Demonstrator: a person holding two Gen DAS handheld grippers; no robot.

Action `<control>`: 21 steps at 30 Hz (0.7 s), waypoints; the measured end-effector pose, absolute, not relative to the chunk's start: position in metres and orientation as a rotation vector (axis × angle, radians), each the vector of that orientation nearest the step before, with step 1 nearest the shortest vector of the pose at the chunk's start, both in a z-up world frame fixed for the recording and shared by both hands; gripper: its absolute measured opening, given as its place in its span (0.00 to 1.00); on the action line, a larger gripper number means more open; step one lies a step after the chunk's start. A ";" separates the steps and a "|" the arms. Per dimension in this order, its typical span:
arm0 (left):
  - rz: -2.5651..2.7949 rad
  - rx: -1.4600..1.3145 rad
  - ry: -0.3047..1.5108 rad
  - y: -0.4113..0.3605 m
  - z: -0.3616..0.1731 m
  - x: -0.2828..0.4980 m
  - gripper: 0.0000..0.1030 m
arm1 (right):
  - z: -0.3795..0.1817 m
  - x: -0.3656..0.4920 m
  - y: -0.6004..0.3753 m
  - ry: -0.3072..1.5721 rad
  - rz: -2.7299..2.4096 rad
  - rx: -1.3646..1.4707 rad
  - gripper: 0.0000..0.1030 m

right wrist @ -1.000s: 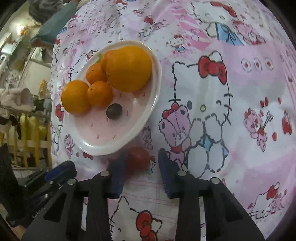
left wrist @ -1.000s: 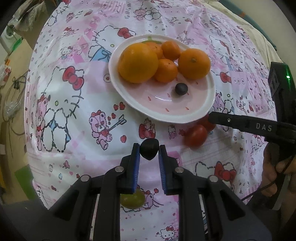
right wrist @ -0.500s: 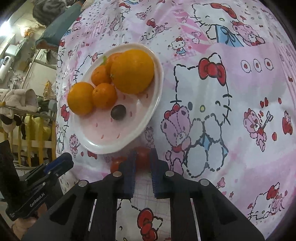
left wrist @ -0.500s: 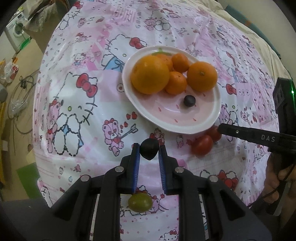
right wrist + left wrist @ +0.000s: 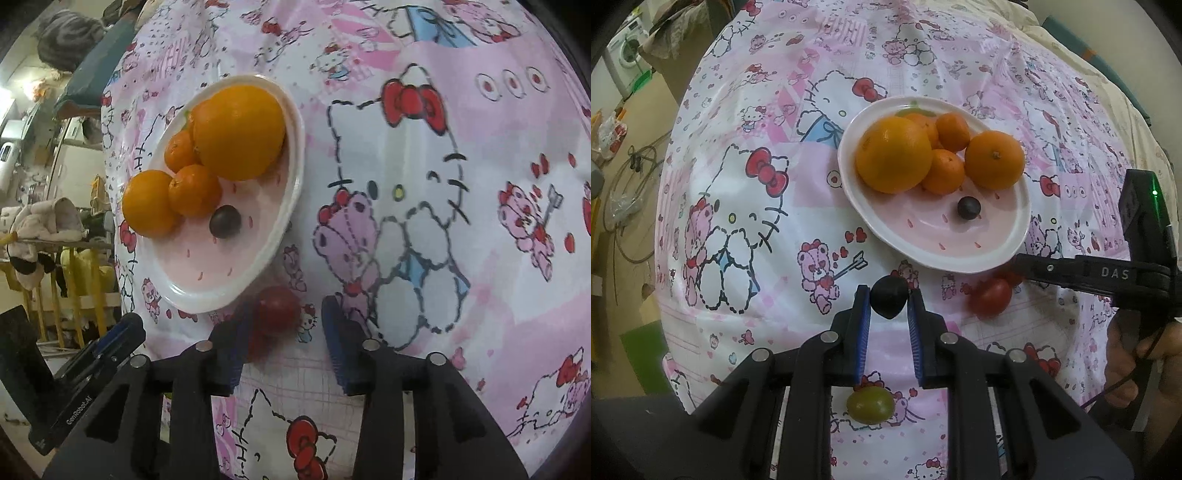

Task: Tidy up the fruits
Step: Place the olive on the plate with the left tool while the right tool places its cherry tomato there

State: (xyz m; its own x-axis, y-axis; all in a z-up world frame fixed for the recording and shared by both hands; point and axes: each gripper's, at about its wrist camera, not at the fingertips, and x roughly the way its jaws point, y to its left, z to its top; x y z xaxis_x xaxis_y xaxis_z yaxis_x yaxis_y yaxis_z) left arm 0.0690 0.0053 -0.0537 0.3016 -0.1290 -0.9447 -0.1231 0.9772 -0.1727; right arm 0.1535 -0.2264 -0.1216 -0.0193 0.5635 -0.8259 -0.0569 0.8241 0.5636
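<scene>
A white-and-pink plate (image 5: pixel 1015 243) (image 5: pixel 236 291) on the Hello Kitty cloth holds several oranges (image 5: pixel 894 155) (image 5: pixel 238 131) and a dark grape (image 5: pixel 968 207) (image 5: pixel 225 221). My left gripper (image 5: pixel 888 299) is shut on a dark grape (image 5: pixel 888 297), held above the cloth short of the plate. A green grape (image 5: pixel 870 404) lies on the cloth under it. My right gripper (image 5: pixel 284 334) is open, its fingers on both sides of a red cherry tomato (image 5: pixel 277 311) beside the plate's near rim. Two red tomatoes (image 5: pixel 991 295) show in the left wrist view by the right gripper's finger (image 5: pixel 1071 271).
The cloth (image 5: pixel 738 206) drapes over a rounded surface that drops off at the left. A washing machine (image 5: pixel 628 59) and cables lie on the floor beyond. Clothes racks and clutter (image 5: pixel 48 229) stand left of the right wrist view.
My right gripper was closed around the tomato half a second ago and has opened wide; the tomato sits between its fingers. My left gripper has lifted back a little with the grape.
</scene>
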 end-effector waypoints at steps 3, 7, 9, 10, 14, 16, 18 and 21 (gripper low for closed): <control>0.000 -0.228 1.273 0.005 -0.055 0.069 0.16 | -0.124 0.151 -0.213 1.535 0.555 0.370 0.37; 0.008 -0.234 1.272 0.007 -0.055 0.070 0.16 | -0.117 0.148 -0.207 1.504 0.565 0.321 0.29; 0.010 -0.229 1.268 0.007 -0.054 0.071 0.16 | -0.112 0.147 -0.211 1.492 0.557 0.316 0.29; 0.009 -0.225 1.268 0.006 -0.054 0.071 0.16 | -0.109 0.146 -0.216 1.487 0.560 0.341 0.29; -0.002 -0.212 1.266 0.004 -0.050 0.078 0.16 | -0.095 0.147 -0.238 1.441 0.544 0.397 0.29; -0.016 -0.189 1.247 0.000 -0.044 0.086 0.16 | -0.083 0.148 -0.247 1.390 0.545 0.432 0.29; -0.037 -0.167 1.218 -0.006 -0.036 0.093 0.16 | -0.072 0.152 -0.251 1.342 0.551 0.453 0.29; -0.055 -0.131 1.190 -0.017 -0.032 0.102 0.16 | -0.061 0.157 -0.251 1.290 0.558 0.462 0.29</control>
State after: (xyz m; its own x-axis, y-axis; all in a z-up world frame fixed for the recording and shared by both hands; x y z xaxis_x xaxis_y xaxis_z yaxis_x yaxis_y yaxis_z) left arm 0.1022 -0.0167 -0.0320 0.3717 -0.1118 -0.9216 -0.0260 0.9911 -0.1307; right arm 0.1568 -0.2511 -0.0606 0.1799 0.6232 -0.7611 -0.1284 0.7820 0.6099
